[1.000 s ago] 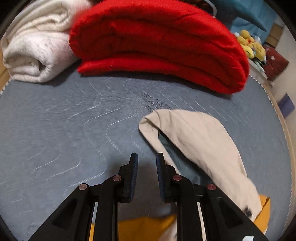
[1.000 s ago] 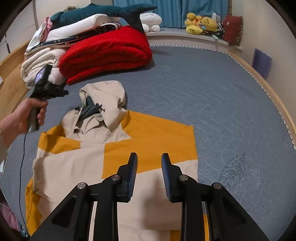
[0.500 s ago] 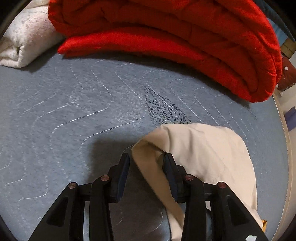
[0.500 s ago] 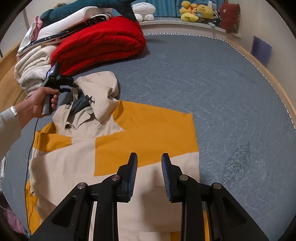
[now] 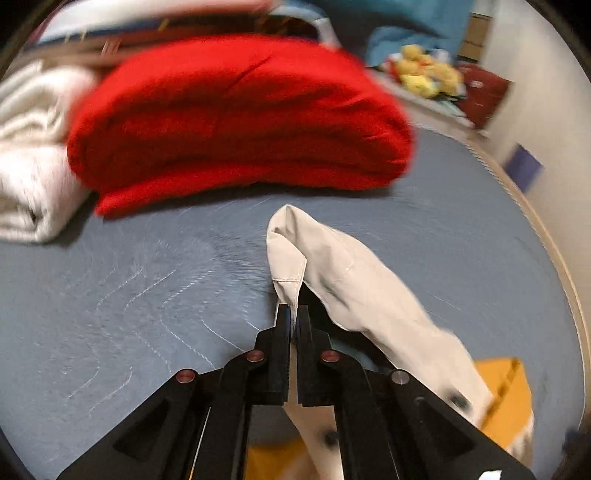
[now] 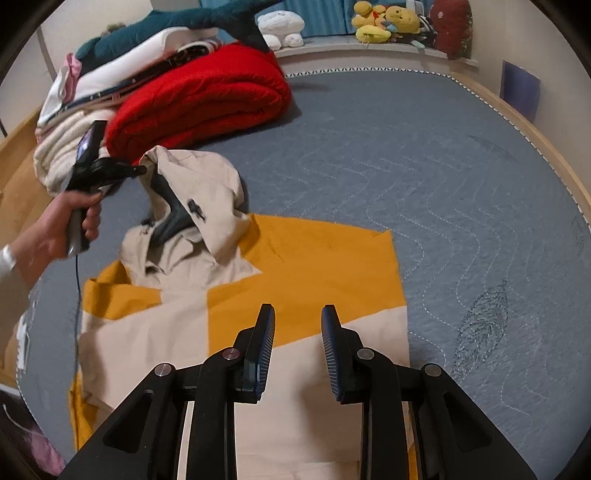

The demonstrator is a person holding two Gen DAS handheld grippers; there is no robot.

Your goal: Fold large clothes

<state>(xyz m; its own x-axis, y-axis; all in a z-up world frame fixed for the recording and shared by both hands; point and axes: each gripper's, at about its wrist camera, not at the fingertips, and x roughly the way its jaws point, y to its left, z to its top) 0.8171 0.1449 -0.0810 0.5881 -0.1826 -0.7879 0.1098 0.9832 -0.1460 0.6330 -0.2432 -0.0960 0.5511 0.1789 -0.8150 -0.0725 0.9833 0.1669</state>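
A beige and orange hooded jacket (image 6: 280, 295) lies partly folded on the grey quilted bed cover (image 6: 443, 184). My left gripper (image 5: 294, 314) is shut on the beige hood's edge (image 5: 288, 273) and lifts it off the bed; it also shows in the right wrist view (image 6: 142, 170) at the hood (image 6: 199, 181). My right gripper (image 6: 297, 325) is open and empty, hovering over the jacket's lower body.
A folded red blanket (image 5: 236, 118) and a white blanket (image 5: 26, 155) lie just beyond the hood. Plush toys (image 6: 384, 22) sit on the far ledge. A wooden bed frame (image 6: 546, 147) borders the right side.
My left gripper has shut on the hood's edge and raised it. The right gripper has barely moved.
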